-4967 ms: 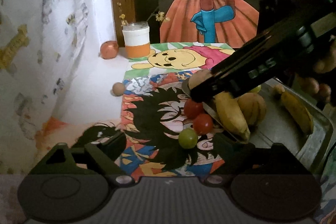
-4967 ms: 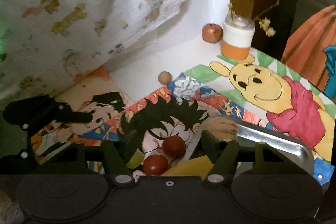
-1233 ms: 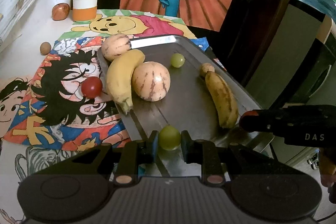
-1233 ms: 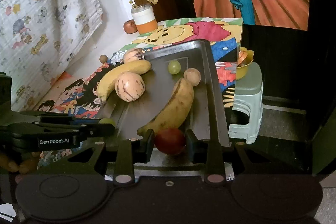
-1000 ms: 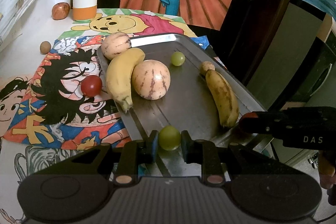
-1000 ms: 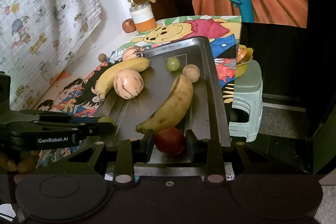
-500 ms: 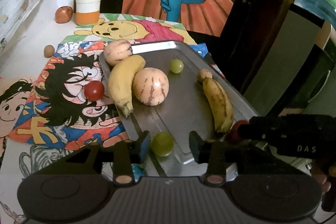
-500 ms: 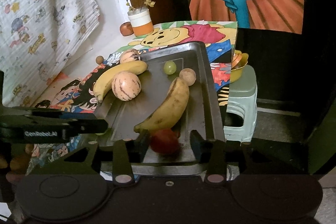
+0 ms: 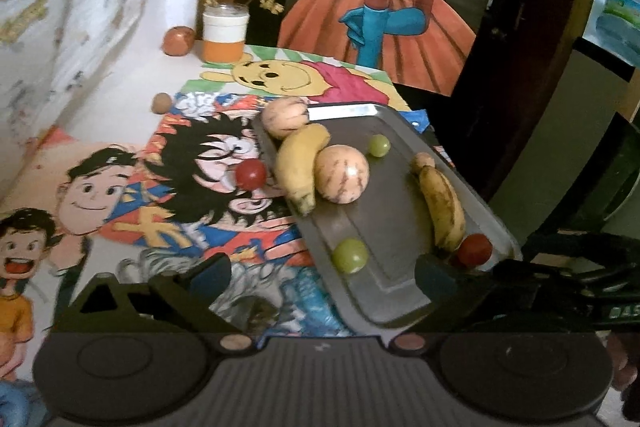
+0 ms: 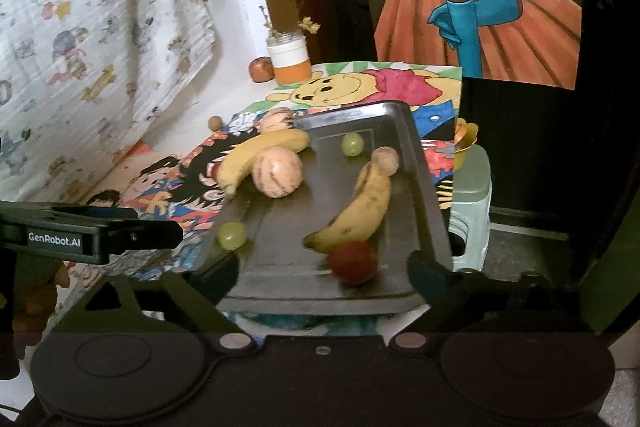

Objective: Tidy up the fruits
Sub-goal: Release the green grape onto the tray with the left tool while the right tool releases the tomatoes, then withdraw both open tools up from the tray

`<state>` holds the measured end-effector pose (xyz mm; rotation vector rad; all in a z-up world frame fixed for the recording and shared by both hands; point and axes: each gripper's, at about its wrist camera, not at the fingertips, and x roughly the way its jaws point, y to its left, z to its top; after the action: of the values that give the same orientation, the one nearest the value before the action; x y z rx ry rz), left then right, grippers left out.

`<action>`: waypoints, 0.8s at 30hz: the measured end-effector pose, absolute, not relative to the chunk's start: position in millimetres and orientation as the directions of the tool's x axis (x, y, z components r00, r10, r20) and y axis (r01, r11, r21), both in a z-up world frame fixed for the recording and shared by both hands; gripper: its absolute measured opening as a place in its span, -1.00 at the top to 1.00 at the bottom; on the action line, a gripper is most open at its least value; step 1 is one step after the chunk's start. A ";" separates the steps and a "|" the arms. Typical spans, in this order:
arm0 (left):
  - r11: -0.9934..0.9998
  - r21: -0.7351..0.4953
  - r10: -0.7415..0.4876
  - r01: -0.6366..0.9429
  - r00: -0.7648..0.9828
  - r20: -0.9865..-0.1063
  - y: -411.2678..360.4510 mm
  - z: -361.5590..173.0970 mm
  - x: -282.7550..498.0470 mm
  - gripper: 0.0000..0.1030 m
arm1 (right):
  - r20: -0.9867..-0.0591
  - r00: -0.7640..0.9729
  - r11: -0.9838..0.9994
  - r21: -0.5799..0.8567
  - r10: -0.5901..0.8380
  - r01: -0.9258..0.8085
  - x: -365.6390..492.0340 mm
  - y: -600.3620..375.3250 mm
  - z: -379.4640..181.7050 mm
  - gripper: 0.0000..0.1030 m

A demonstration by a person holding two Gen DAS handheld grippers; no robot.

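Both grippers hang at the near end of the rectangular grey metal tray (image 9: 404, 291), taken here as the landmark. The left gripper (image 9: 320, 275) has its jaws spread wide and holds nothing; the right gripper (image 10: 322, 273) likewise stands agape and empty.

Just beyond the left gripper, a round green grape-like fruit (image 9: 350, 255) rests on the tray's near left part. A round red tomato-like fruit (image 10: 353, 263) lies at the tray's near right, touching or nearly touching the tip of a spotted yellow banana (image 10: 356, 211) whose long axis runs away along the tray's right side. At that banana's far end sits a small tan round fruit (image 10: 385, 159).

Farther, at the tray's left rim, a second yellow banana (image 9: 300, 167) leans over the edge beside a striped cream-coloured round melon (image 9: 341, 173). A second green round fruit (image 9: 378, 145) lies in the far middle, and a smaller striped melon (image 9: 285, 116) at the far left corner.

One round red fruit (image 9: 251, 174) remains off the tray, on the cartoon-printed mat (image 9: 168, 195), left of the leaning banana. Judgement: it is the evident next item. It lies ahead and left of the left gripper, which is nearer; being round, it imposes no approach axis. It looks smooth, glossy and liable to roll.
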<state>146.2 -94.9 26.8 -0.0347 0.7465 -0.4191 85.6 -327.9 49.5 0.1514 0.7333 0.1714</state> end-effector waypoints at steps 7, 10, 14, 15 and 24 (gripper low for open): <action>0.939 -0.102 -0.311 0.330 0.679 -0.666 -80.8 25.0 120.9 -0.99 | -0.681 0.697 0.972 0.202 0.225 -0.117 72.0 -308.2 49.2 -0.99; 0.947 -0.081 -0.281 0.311 0.681 -0.676 -75.7 22.8 111.9 -0.99 | -0.700 0.678 0.972 0.206 0.226 -0.111 64.3 -299.5 46.1 -0.99; 0.959 -0.016 -0.221 0.284 0.708 -0.671 -72.1 23.2 98.6 -0.99 | -0.714 0.663 0.973 0.197 0.225 -0.119 54.4 -288.9 45.1 -0.99; 0.959 -0.007 -0.216 0.284 0.712 -0.668 -71.0 23.4 95.4 -0.99 | -0.717 0.659 0.973 0.195 0.226 -0.122 52.6 -286.4 45.5 -0.99; 0.965 0.030 -0.174 0.262 0.715 -0.677 -61.0 20.0 86.3 -0.99 | -0.769 0.603 0.976 0.128 0.211 -0.179 50.9 -258.8 44.1 -0.99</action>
<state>86.3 -61.0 20.0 0.1270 0.7357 -0.2421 50.9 -258.8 44.1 0.0394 0.8956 0.2258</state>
